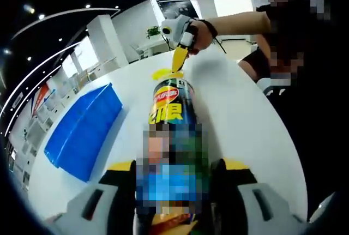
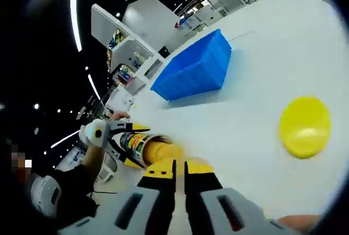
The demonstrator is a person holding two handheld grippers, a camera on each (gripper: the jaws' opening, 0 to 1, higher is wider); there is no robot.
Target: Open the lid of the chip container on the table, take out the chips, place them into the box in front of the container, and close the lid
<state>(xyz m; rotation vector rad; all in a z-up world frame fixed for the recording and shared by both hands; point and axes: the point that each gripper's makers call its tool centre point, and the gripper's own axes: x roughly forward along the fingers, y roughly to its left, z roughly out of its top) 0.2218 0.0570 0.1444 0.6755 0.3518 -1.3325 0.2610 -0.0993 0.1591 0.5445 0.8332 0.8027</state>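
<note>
**Chip can gripped, lid off**

Left gripper view: the left gripper (image 1: 173, 183) clamps the chip container (image 1: 170, 137) lying on the white table (image 1: 240, 115), blue box (image 1: 82, 128) beside.

Right gripper view: the right gripper (image 2: 180, 178) stands pinched together; yellow lid (image 2: 305, 126) rests on the table.

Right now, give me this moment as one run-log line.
lid: off, on table | chip can: held by left gripper | right gripper: shut at can mouth | blue box: apart
</note>
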